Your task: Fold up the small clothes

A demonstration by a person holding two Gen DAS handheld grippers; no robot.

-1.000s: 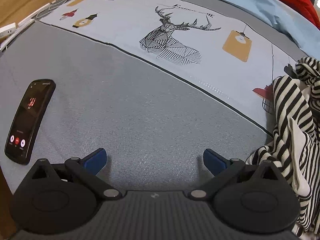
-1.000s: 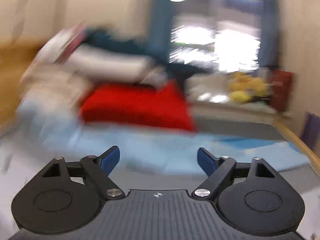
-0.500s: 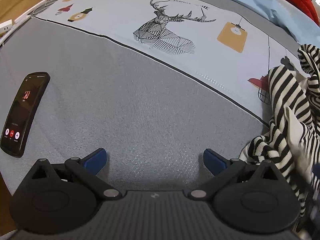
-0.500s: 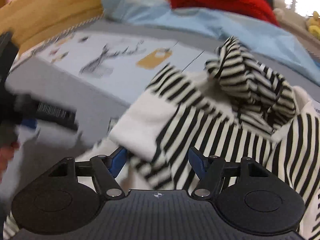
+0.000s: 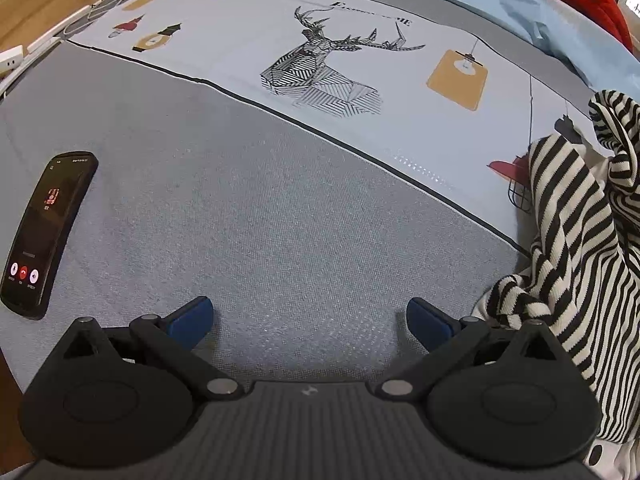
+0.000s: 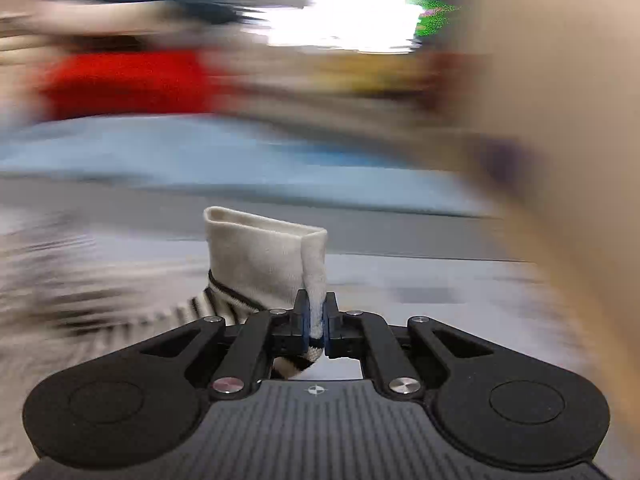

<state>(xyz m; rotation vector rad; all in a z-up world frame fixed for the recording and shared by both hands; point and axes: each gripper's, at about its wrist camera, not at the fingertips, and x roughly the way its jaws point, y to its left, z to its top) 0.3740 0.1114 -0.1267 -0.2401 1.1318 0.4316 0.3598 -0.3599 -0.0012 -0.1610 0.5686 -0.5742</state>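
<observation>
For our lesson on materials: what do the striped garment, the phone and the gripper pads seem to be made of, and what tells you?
Striped garment: soft knit, probably cotton; visible ribs, limp folds, matte cream cuff pinched as the right gripper jaws close.
Phone: glossy glass front, lit screen; dark matte case, possibly rubbery.
Left gripper pads: blue, matte, perhaps rubber.

Left hand-held gripper (image 5: pixel 308 316) agape, downward-tilted; right hand-held gripper (image 6: pixel 315 318) closing, pads nearly together.

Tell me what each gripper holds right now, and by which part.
Right gripper: closing on the striped garment's white cuff edge, cloth pinched between its fingers. Left gripper: open, nothing held.
</observation>
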